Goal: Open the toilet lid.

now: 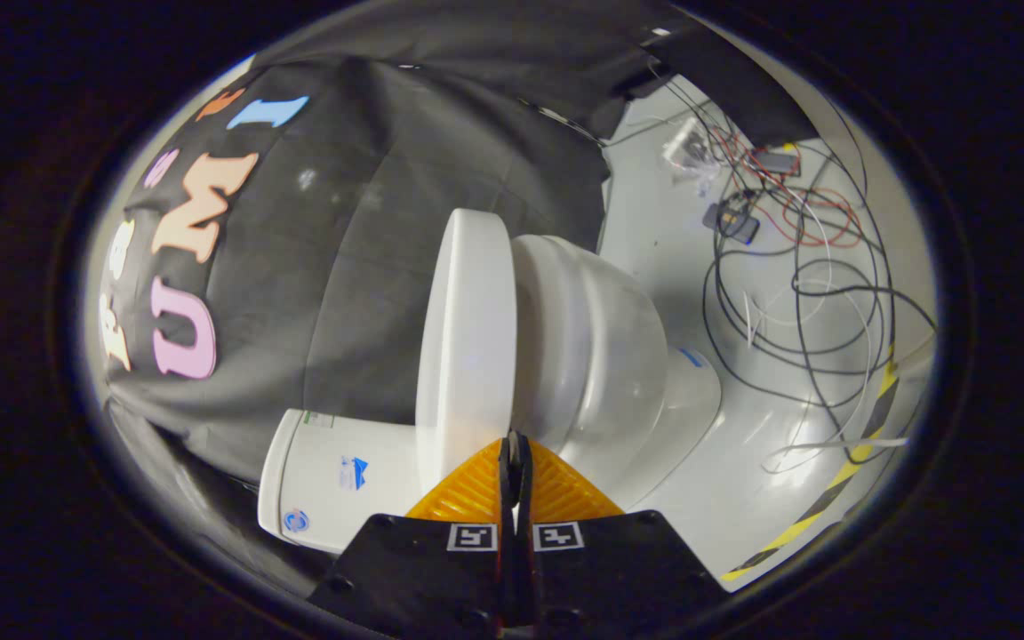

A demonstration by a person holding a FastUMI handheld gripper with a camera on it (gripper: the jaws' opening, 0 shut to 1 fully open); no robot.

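White lid: the smooth white plastic toilet lid (468,338) lies just ahead of the fingertips, seen edge-on; it looks closed or close to closed against the glossy white ceramic bowl (601,356), though the distortion makes the gap hard to judge.
Orange fingers: the two ribbed orange fingers (468,493) of the gripper (515,444) are pressed together with only a thin dark slit between them and hold nothing; their tips sit at the seam where lid meets bowl.
Tank: the white ceramic cistern (334,480) lies just beside the fingers, on the lid's hinge side.
Risk, slipping: the lid's edge is slick and rounded, so closed tips would likely skid off instead of catching under it.
Risk, wrong seam: the tips could wedge under the seat as well as the lid, lifting both; I cannot tell the layers apart here.
Risk, drop: a lid raised only partway probably falls back and bangs.
Risk, floor: a loose tangle of black, white and red cables (796,267) lies on the pale floor (743,498) beyond the bowl, well apart from the fingers, a snag hazard only on a wide swing.
Hand pose: the view is rolled about a quarter turn, so the gripper appears held on its side, pointing along the lid's rim.
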